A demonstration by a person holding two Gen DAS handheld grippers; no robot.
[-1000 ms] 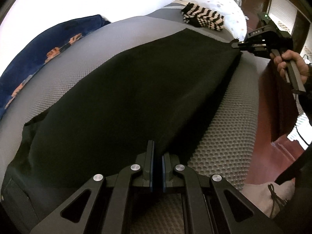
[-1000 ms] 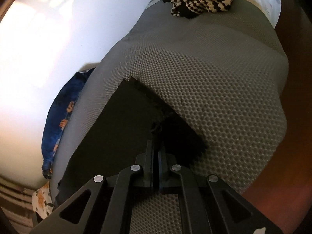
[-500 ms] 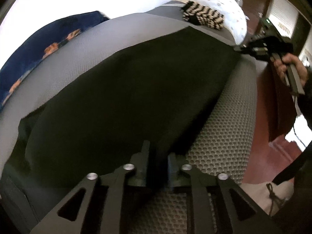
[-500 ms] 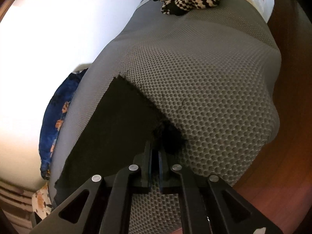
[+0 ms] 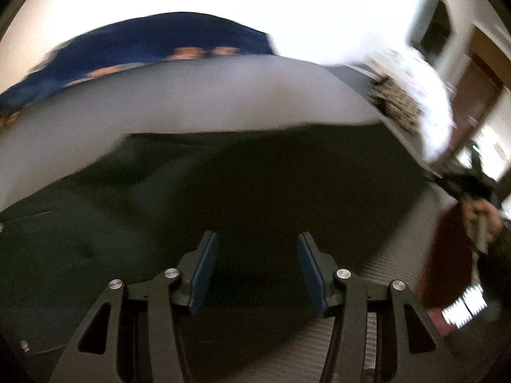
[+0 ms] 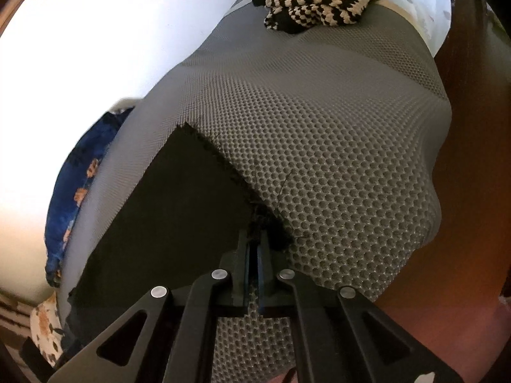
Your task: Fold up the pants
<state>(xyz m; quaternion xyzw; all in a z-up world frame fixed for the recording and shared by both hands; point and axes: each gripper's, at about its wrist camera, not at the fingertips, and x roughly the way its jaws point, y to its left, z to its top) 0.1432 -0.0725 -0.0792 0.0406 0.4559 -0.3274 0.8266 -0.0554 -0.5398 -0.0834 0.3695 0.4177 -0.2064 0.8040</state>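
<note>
The black pants (image 5: 255, 185) lie flat along a grey honeycomb mattress (image 6: 335, 146). My left gripper (image 5: 257, 265) is open, its blue pads spread wide just above the pants' near edge; the view is blurred. My right gripper (image 6: 254, 249) is shut on the frayed corner of the pants' hem (image 6: 268, 223), close to the mattress's right edge. In the left wrist view the right gripper (image 5: 463, 182) shows at the far right end of the pants, held by a hand.
A black-and-cream striped knit (image 6: 322, 0) and a white patterned pillow (image 6: 424, 3) lie at the mattress's far end. A blue floral cloth (image 6: 73, 191) lies along the wall side. Red-brown floor (image 6: 472, 223) drops off to the right.
My left gripper has opened and let go of the pants' edge, and its view has swung towards the wall. My right gripper stays shut on the hem corner.
</note>
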